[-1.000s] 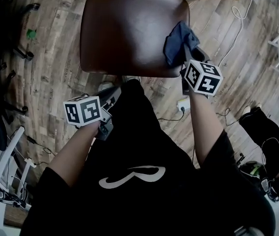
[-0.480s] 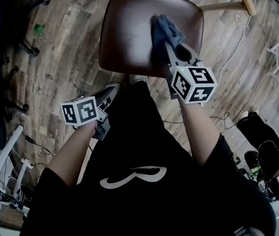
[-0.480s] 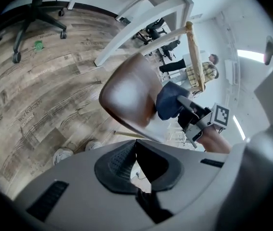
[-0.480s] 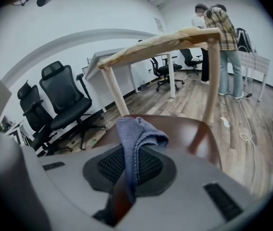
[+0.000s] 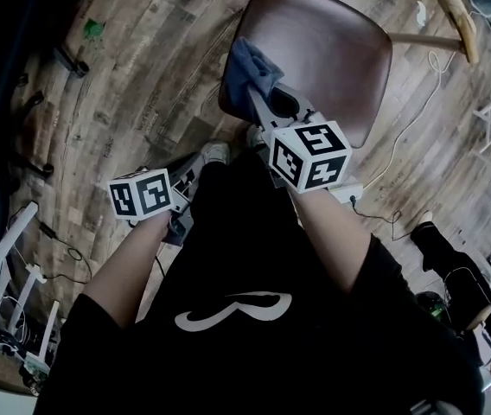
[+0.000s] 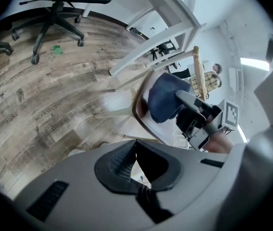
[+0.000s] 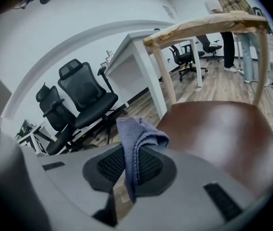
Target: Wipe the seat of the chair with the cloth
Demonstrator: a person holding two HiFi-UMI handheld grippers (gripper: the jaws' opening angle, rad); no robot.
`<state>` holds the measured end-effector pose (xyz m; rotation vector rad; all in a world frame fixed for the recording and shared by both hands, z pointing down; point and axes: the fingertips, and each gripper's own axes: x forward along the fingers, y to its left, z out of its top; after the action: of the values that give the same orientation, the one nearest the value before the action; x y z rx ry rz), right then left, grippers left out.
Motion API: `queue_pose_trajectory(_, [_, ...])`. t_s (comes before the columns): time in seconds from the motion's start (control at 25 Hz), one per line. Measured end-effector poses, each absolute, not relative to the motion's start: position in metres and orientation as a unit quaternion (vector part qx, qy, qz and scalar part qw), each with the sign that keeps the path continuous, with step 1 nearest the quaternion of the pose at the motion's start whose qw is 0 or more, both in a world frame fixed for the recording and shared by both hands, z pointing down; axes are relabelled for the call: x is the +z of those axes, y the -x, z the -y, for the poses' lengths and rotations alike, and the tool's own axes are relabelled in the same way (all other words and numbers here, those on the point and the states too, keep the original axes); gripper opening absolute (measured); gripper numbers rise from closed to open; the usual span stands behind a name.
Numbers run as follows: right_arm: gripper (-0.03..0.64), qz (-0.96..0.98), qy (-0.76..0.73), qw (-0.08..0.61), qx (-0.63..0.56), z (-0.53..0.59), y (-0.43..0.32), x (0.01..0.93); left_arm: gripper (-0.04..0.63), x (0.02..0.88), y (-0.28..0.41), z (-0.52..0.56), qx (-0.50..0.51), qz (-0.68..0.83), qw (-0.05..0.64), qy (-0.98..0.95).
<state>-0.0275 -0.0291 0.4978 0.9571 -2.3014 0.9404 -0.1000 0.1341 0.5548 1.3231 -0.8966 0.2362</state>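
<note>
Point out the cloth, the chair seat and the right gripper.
cloth (image 5: 250, 66), head view, middle of the bunched fabric.
chair seat (image 5: 336, 54), head view, bare brown surface.
right gripper (image 7: 129, 166), right gripper view, between its fingertips.

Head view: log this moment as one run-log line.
right gripper: shut on blue fabric cloth | cloth: at left edge of glossy brown chair seat | left gripper: shut, empty, clear of chair

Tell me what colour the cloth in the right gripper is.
The cloth is greyish blue, clearest in the right gripper view.

Bunched blue cloth (image 5: 250, 63) apparently overhangs brown seat (image 5: 332, 52) edge.
</note>
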Motion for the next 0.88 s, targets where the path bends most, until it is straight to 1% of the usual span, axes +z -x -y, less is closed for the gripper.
queue_pose_trajectory(0.28, [0.049, 0.848, -0.311, 0.283, 0.322, 0.005, 0.072, 0.522, 0.014, 0.559, 0.135, -0.161, 0.091, 0.419, 0.700, -0.571])
queue_pose_trajectory(0.64, [0.049, 0.821, -0.346, 0.343, 0.296, 0.020, 0.059, 0.566, 0.014, 0.568, 0.148, -0.170, 0.086, 0.415, 0.704, -0.569])
queue_pose_trajectory(0.88, [0.049, 0.817, -0.360, 0.350, 0.284, 0.023, 0.051, 0.573, 0.014, 0.572, 0.153, -0.176, 0.088, 0.416, 0.704, -0.569])
